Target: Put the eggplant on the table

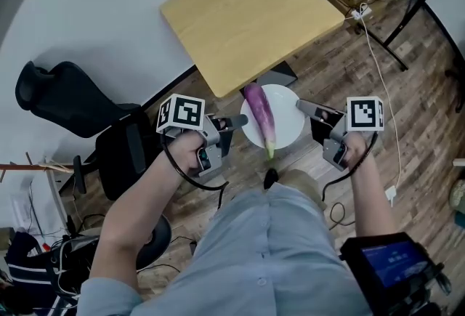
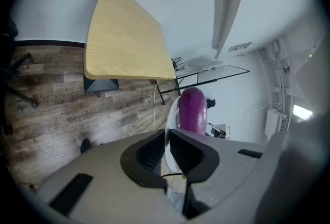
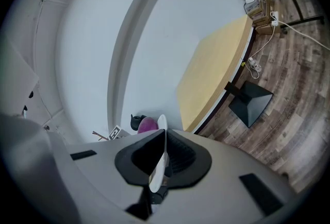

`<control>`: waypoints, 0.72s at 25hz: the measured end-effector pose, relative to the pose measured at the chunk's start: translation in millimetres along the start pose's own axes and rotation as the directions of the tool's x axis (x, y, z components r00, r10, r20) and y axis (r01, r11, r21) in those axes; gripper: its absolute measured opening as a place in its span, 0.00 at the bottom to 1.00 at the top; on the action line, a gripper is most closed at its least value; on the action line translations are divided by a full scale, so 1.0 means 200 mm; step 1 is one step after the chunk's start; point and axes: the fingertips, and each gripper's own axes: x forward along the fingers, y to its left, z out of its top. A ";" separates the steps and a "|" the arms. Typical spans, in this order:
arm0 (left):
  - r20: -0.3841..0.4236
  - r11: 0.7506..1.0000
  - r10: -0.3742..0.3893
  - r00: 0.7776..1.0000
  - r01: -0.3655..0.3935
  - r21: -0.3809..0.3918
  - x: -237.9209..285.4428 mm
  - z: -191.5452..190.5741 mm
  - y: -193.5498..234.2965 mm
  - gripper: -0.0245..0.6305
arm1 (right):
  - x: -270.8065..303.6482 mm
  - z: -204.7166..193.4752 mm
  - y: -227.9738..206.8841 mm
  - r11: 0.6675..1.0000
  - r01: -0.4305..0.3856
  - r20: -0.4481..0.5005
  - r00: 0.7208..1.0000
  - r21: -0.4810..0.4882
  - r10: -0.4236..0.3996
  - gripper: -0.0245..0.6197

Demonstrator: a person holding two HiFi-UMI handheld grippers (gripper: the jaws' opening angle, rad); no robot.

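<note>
Wood-plank floor covers the area, with a white wall beyond. A light wooden table stands ahead of the person, its top bare in all three views. A black office chair sits to the left, well apart from the work. A round white plate is held in the air above the floor, just short of the table's near edge and not touching it. The purple eggplant lies lengthwise across the plate, stem end towards the person. The left gripper is closed on the plate's left rim; its own view shows the thin white edge pinched between the pads. The right gripper is likewise clamped on the opposite rim. Assessment: the carrying step is in hand and the placing is not yet done. The next move calls for bringing the plate forward over the tabletop, kept level so the eggplant does not roll, then lowering it before either grip is released.
</note>
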 end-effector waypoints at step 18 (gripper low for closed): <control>0.048 0.999 0.002 0.999 0.000 -0.038 0.23 0.39 -0.08 0.09 | 0.04 0.45 -0.20 1.000 -0.012 -0.042 0.999 -0.014 0.011 0.05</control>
